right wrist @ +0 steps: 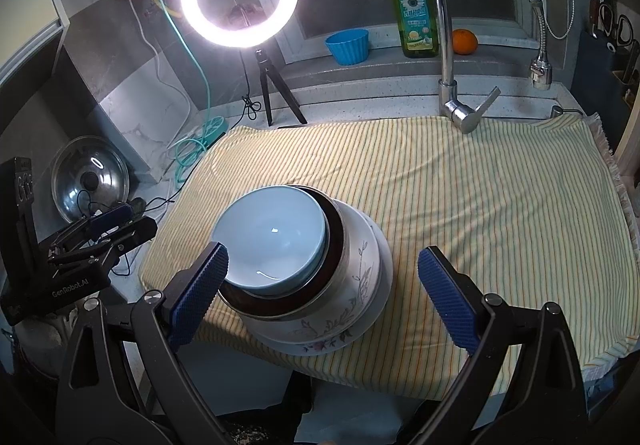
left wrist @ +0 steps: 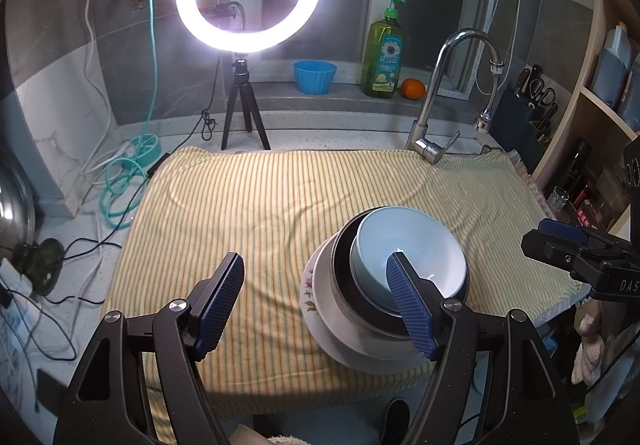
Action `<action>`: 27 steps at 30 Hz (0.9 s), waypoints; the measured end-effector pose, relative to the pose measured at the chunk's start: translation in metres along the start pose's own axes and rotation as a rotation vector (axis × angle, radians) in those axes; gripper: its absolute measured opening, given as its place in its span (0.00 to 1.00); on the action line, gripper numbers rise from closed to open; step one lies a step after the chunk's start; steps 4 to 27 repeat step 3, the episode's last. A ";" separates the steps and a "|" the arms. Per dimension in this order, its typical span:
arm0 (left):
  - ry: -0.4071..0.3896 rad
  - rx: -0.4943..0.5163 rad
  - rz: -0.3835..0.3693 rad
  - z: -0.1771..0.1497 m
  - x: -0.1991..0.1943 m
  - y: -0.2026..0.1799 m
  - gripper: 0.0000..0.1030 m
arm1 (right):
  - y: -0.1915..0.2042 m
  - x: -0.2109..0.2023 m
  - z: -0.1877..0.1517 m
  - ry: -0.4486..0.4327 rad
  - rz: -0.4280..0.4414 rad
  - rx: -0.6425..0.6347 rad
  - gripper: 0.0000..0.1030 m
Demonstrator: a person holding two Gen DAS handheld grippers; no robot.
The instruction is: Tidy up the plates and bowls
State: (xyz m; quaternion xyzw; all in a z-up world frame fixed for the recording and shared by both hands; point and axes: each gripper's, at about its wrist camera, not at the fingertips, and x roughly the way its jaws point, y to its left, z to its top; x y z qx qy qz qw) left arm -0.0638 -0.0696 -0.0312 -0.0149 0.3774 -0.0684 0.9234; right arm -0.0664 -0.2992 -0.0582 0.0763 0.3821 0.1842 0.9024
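Bowls sit nested on the striped cloth (right wrist: 480, 205) near the worktop's front edge: a pale blue bowl (right wrist: 272, 239) inside a dark steel-rimmed bowl (right wrist: 332, 245), inside a flower-patterned bowl (right wrist: 360, 285), on a white plate (right wrist: 384, 257); only the right wrist view shows the pot lid (right wrist: 90, 175) at far left, only the left the shelves (left wrist: 600, 105); left tool (left wrist: 316, 305) and right tool (right wrist: 320, 297) both gape wide, gripping nothing, beside the stack
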 end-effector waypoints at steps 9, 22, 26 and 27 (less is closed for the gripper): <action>0.000 0.000 0.003 0.001 0.001 0.001 0.72 | -0.001 0.002 -0.001 0.002 0.002 0.002 0.95; 0.000 0.000 0.003 0.001 0.001 0.001 0.72 | -0.001 0.002 -0.001 0.002 0.002 0.002 0.95; 0.000 0.000 0.003 0.001 0.001 0.001 0.72 | -0.001 0.002 -0.001 0.002 0.002 0.002 0.95; 0.000 0.000 0.003 0.001 0.001 0.001 0.72 | -0.001 0.002 -0.001 0.002 0.002 0.002 0.95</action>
